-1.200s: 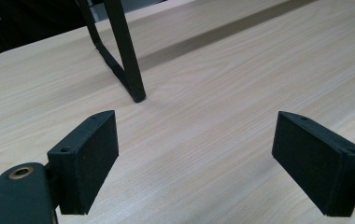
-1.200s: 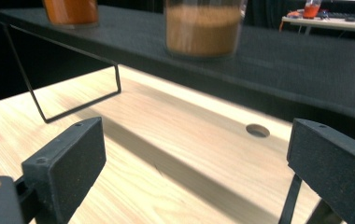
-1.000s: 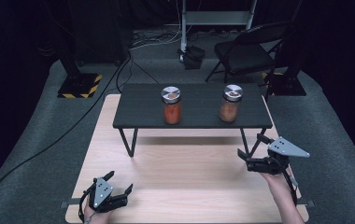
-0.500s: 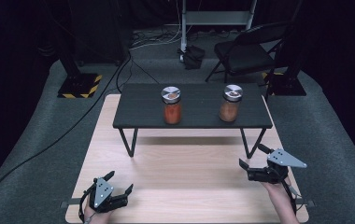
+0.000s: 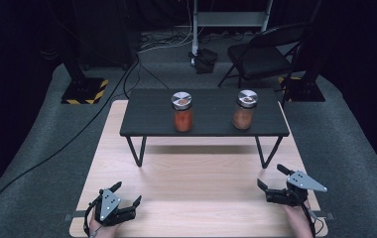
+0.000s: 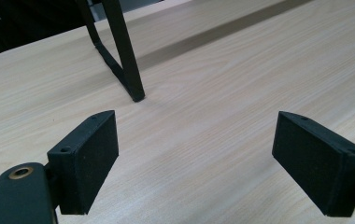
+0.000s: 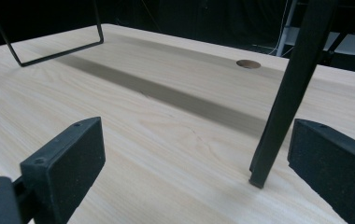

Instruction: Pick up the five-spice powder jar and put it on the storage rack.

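Lower now at lower right, the right tool (image 5: pixel 272 179) gapes wide, empty, a black stand leg (image 7: pixel 287 93) just ahead; left tool (image 5: pixel 127 193) wide, empty at lower left; two jars (image 5: pixel 182 112) stand well beyond on the dark counter (image 5: pixel 206 126).

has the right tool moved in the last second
Yes. In the high view the right tool has dropped toward the near edge of the wooden table, away from the black stand's right leg.
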Available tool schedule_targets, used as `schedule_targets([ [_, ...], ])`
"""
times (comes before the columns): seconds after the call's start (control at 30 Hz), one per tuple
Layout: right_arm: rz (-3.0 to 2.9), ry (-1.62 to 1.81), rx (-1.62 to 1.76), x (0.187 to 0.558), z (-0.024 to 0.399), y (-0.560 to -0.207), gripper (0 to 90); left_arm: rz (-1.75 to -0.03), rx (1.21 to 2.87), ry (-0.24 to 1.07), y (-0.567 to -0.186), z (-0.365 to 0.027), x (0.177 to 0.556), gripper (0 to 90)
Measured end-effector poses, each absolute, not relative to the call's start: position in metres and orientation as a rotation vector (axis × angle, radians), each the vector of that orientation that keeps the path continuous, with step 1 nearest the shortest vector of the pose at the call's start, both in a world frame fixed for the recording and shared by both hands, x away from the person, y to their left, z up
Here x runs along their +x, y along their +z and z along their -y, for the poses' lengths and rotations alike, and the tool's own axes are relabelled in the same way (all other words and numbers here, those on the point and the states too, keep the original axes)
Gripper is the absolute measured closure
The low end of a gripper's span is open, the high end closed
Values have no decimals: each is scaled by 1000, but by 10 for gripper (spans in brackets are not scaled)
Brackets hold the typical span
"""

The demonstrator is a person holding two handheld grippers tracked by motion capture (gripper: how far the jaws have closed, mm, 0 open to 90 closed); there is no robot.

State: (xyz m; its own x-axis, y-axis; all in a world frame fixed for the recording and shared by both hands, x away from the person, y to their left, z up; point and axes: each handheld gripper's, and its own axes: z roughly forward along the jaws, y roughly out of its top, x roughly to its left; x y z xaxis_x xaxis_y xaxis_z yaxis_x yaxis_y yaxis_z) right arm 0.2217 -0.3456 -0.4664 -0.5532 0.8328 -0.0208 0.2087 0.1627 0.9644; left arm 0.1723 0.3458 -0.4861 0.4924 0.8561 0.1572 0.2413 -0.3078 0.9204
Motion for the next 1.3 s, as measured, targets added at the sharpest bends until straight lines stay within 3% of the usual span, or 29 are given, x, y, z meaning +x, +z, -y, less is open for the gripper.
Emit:
schedule_targets([
  [0.63, -1848, 1390, 1025, 205, 348, -490, 32, -916, 1813, 829, -486, -346, 172, 141],
  [1.3, -1851, 1374, 1034, 200, 351, -493, 36, -915, 1814, 826, -486, -347, 172, 141],
])
